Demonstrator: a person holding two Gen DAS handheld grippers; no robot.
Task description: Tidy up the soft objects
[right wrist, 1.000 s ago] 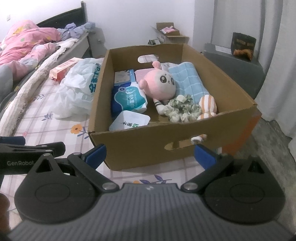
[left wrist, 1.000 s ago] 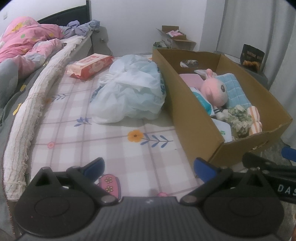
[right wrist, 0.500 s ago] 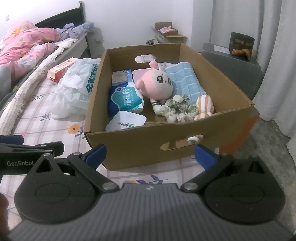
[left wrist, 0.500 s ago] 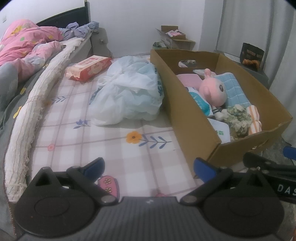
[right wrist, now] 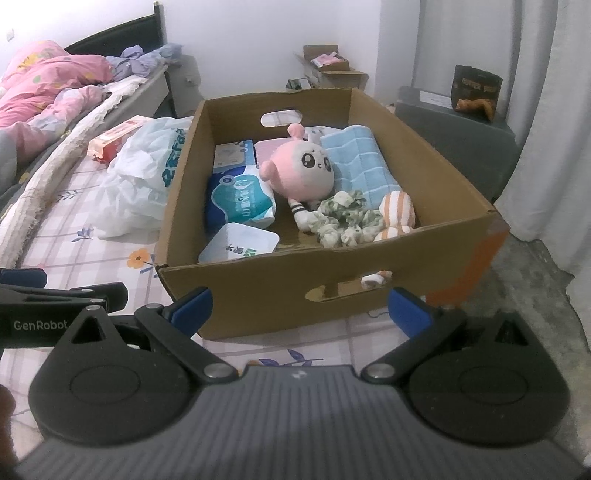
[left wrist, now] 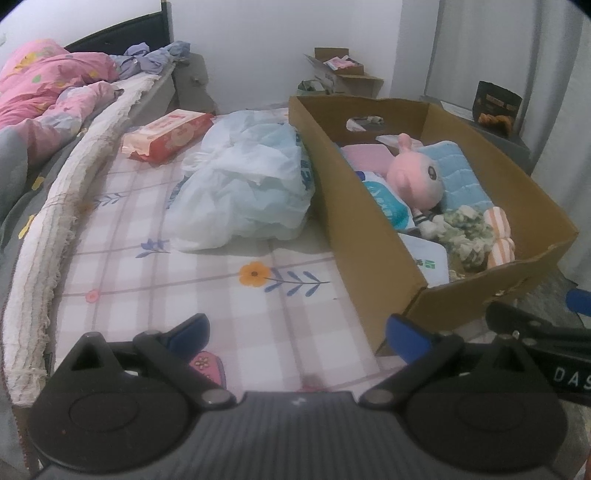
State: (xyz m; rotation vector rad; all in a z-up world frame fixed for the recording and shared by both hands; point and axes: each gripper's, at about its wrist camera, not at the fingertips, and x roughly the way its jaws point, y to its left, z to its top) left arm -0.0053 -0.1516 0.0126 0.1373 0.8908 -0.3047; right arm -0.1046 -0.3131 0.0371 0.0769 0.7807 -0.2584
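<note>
My left tool [left wrist: 297,328] hangs spread wide over the checked bedsheet [left wrist: 229,295], gripping nothing. The cardboard box [left wrist: 369,236] ahead holds a pink plush [left wrist: 415,177]; a white plastic bag [left wrist: 251,184] touches its side.

floral bedsheet [left wrist: 258,310], grey curtain [right wrist: 546,110], headboard [right wrist: 122,33]

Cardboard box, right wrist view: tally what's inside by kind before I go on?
In the cardboard box:
Plush toys: 1, the pink plush
Tissue packs: 3
Towels or cloths: 2, blue towel, pink cloth
Scrunchies: 1, green
Striped socks: 1 bundle
Total: 8
</note>
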